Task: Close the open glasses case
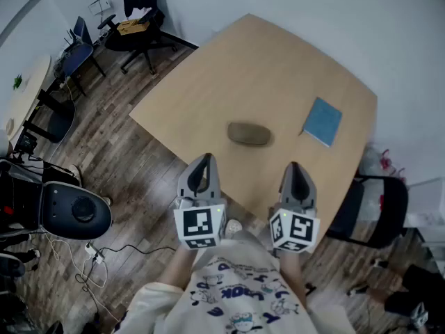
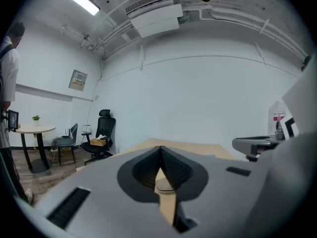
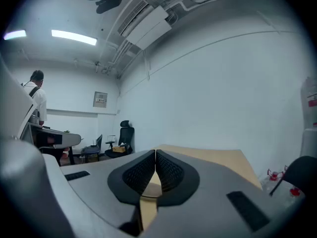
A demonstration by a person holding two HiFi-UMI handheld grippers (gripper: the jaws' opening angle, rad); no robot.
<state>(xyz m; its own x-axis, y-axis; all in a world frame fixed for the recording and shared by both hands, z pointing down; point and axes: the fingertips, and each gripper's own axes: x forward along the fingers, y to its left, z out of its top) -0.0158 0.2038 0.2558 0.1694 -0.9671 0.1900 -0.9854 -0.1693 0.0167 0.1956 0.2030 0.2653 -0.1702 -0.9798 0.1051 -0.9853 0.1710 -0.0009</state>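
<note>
Head view, glasses case (image 1: 249,133) ahead between left gripper (image 1: 205,158), right gripper (image 1: 295,166), jaws together

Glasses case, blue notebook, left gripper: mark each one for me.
glasses case (image 1: 249,133): head view, middle of its top side.
blue notebook (image 1: 323,121): head view, centre of its cover.
left gripper (image 1: 206,158): head view, the tips where its shut jaws meet.

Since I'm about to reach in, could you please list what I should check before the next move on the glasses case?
1. Olive-brown oval glasses case lies on the tan wooden table: ok.
2. Case lid open: cannot tell; from above it looks shut.
3. Left gripper empty and shut: ok.
4. Right gripper empty and shut: ok.
5. Blue flat book lies apart from the case: ok.
</note>
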